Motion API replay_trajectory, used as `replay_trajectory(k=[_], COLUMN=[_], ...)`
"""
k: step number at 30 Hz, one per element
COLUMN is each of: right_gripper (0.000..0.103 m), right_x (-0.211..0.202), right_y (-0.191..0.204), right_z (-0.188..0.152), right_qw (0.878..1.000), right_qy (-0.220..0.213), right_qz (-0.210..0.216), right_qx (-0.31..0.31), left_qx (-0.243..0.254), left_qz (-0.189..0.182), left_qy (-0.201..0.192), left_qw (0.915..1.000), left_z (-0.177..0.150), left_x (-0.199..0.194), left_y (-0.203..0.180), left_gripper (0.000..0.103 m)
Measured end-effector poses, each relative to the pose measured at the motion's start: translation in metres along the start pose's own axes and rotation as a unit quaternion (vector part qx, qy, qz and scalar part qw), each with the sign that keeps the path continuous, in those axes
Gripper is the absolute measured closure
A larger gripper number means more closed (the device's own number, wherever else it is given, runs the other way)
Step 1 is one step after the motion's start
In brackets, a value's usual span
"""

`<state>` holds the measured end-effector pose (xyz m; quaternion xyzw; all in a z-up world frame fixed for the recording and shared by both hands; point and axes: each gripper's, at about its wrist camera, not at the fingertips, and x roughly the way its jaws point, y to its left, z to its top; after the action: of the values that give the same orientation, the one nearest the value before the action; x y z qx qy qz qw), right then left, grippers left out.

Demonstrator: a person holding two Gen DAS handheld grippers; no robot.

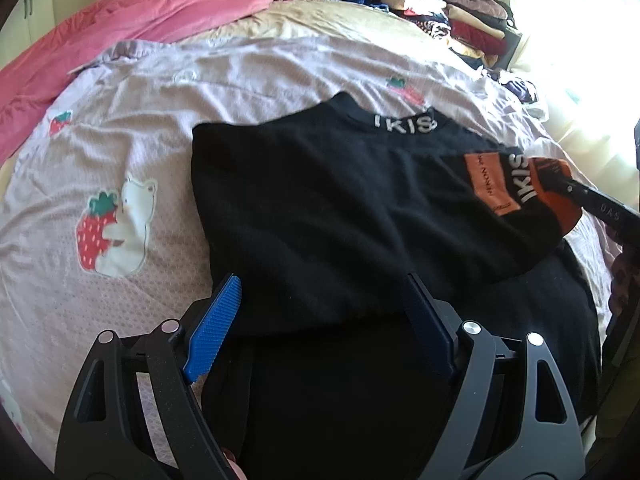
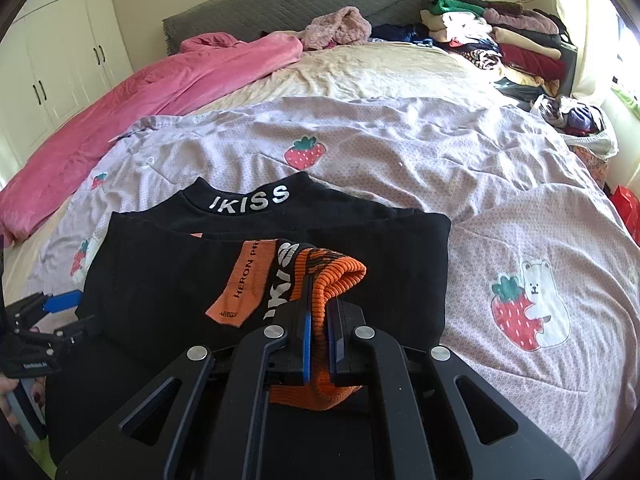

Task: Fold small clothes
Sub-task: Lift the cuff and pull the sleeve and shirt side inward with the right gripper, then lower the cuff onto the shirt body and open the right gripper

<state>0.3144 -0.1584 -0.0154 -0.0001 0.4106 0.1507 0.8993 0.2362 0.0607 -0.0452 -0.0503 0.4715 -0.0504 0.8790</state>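
Note:
A black sweater (image 1: 320, 200) with a white-lettered collar lies on the lilac strawberry quilt (image 1: 140, 152), partly folded. One sleeve, with an orange patch and an orange ribbed cuff (image 2: 340, 276), is laid across its body (image 2: 160, 280). My right gripper (image 2: 320, 300) is shut on that cuff, and it shows at the right edge of the left wrist view (image 1: 600, 204). My left gripper (image 1: 322, 280) stands open low over the sweater's near left part. Black cloth lies between its blue pads (image 1: 218, 312), which do not press on it. It also appears at the left of the right wrist view (image 2: 60, 308).
A pink blanket (image 2: 140, 100) runs along the bed's left side. A tall heap of folded and loose clothes (image 2: 500, 36) fills the far right corner by the grey headboard (image 2: 280, 4). White wardrobe doors (image 2: 60, 60) stand at the left. A person's fingers (image 2: 16, 400) show at the lower left.

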Motion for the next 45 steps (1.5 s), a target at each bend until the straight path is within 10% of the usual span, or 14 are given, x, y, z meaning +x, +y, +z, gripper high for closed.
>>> replay_trajectory(k=[10, 20, 45], right_gripper=[0.087, 0.052, 0.041], right_x=[0.001, -0.023, -0.001], right_y=[-0.007, -0.015, -0.016], right_z=[-0.006, -0.012, -0.017], right_qw=[1.0, 0.999, 0.998], right_qy=[0.008, -0.007, 0.032], right_qz=[-0.022, -0.028, 0.004], right_qx=[0.021, 0.038, 0.046], left_qx=[-0.018, -0.016, 0.004], left_qz=[-0.019, -0.013, -0.014], left_qy=[-0.018, -0.053, 0.002], left_qw=[0.9995, 0.9984, 0.9999], left_z=[-0.003, -0.001, 0.002], left_x=[-0.018, -0.047, 0.003], left_y=[0.003, 0.005, -0.006], left_gripper=[0.029, 0.029, 0.029])
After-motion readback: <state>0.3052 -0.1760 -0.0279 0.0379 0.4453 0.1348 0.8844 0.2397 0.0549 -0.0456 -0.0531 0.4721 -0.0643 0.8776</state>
